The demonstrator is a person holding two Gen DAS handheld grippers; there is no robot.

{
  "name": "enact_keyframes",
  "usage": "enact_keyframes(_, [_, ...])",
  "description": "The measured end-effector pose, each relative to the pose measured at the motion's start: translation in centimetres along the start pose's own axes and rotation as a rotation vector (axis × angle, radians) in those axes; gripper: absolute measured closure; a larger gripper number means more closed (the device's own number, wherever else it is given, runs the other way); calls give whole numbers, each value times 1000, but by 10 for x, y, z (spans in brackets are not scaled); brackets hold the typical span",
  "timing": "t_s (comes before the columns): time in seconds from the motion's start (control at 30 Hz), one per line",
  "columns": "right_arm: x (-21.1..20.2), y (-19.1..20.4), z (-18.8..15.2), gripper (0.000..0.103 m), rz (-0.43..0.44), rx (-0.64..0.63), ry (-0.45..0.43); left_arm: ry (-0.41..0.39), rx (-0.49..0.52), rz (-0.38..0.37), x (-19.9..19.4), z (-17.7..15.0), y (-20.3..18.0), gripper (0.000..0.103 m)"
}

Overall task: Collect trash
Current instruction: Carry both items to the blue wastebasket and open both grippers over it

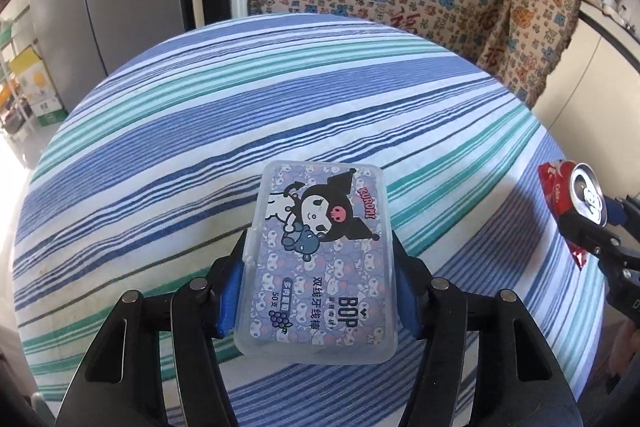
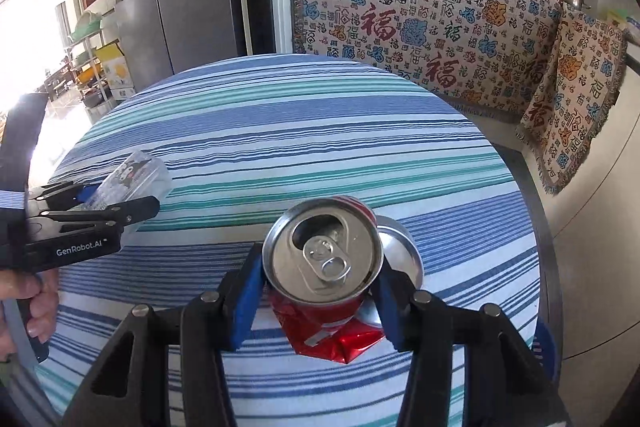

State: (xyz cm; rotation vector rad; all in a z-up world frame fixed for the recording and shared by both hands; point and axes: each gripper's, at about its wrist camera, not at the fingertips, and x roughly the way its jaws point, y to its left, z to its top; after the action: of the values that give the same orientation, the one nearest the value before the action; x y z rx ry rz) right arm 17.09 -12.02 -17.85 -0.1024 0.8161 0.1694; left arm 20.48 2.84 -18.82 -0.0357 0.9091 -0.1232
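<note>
**Gripping trash, both claws**

L claw (image 1: 318, 291) is clamped on the floss box (image 1: 320, 259), pads (image 1: 229, 301) pressed to both long sides, box held over the striped table (image 1: 240, 115). R claw (image 2: 320, 291) is closed on the crushed red can (image 2: 324, 267), top facing the cam, above the table's near-right part.

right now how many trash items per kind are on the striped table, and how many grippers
plastic box: 1
crushed red can: 1
grippers: 2, left gripper and right gripper
total: 4
</note>
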Motion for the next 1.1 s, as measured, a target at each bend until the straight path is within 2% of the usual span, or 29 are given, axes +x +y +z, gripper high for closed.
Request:
enact_keyframes(0.33, [-19,-30,-15,52,32,23,-7,-42,35,-21,-22,-8,-40,40])
enact_keyframes(0.57, [-22,-34,-17,52,31,20,-14,-65,57,22,-27,-7,-47,40])
enact_keyframes(0.87, [-24,-35,-20,52,38,20,-16,-72,82,20,-29,-11,-55,40])
enact_keyframes(1.0, [-32,-46,-22,52,48,50,-24,-63,78,-9,-32,-12,-59,40])
enact_keyframes(1.1, [-47,-70,-24,52,39,83,-38,-52,92,-70,-38,-13,-78,40])
